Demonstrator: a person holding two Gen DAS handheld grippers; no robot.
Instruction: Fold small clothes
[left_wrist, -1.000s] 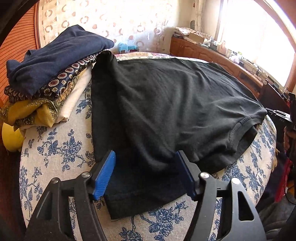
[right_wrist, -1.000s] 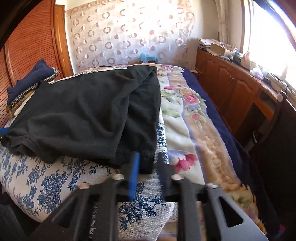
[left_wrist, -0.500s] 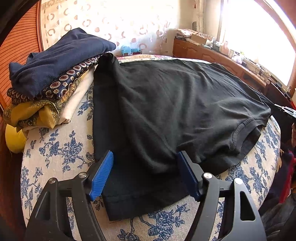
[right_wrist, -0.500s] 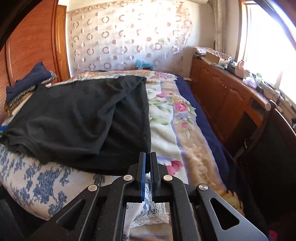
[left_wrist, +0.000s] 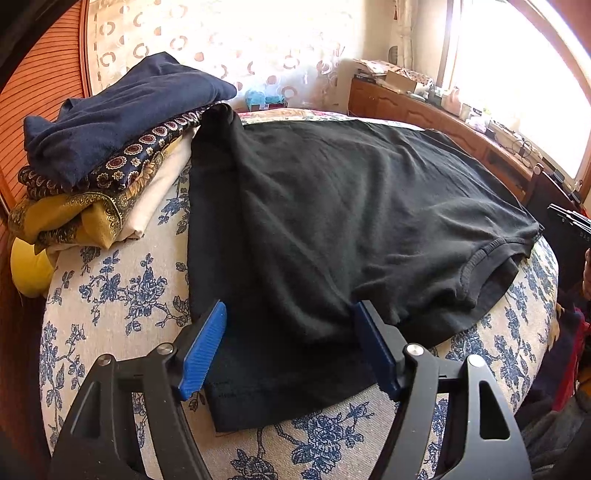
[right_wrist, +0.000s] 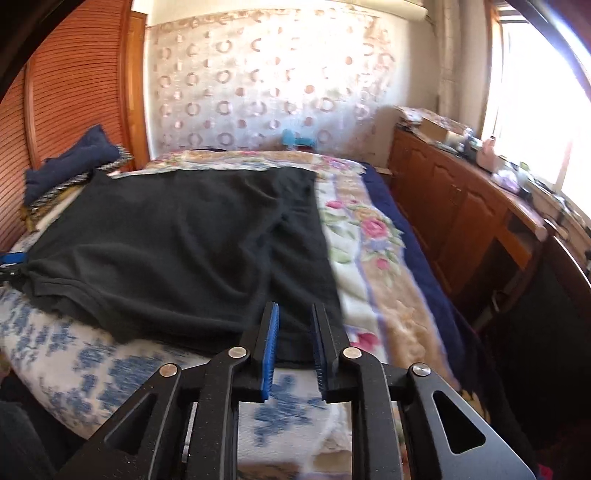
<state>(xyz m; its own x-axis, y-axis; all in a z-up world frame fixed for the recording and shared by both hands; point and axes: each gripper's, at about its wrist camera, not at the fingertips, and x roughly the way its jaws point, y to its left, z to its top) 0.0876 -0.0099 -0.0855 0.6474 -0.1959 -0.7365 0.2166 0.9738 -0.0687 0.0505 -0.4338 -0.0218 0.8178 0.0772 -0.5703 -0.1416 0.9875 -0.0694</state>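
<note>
A black T-shirt (left_wrist: 332, 229) lies spread flat on a bed (left_wrist: 122, 295) whose near end is covered in white fabric with blue flowers. Its side panels are folded inward over the body, and the ribbed neckline sits toward the near right edge in the left wrist view.

There are no bins or baskets in sight. A stack of folded clothes (left_wrist: 107, 147) rests on the bed just left of the shirt, with a navy garment on top, patterned navy and mustard cloth beneath, and cream fabric at the bottom; the shirt's far left corner touches the stack.

The left gripper (left_wrist: 290, 347) has its blue-padded jaws spread wide, straddling the shirt's near left corner without gripping it.

The right gripper (right_wrist: 294, 349) has its jaws parted by a narrow gap at the shirt's near right corner, with the dark hem visible between them but not pinched. A floral blanket (right_wrist: 373, 251) lies right of the shirt, and a wooden cabinet (right_wrist: 461, 206) runs along the window wall.
</note>
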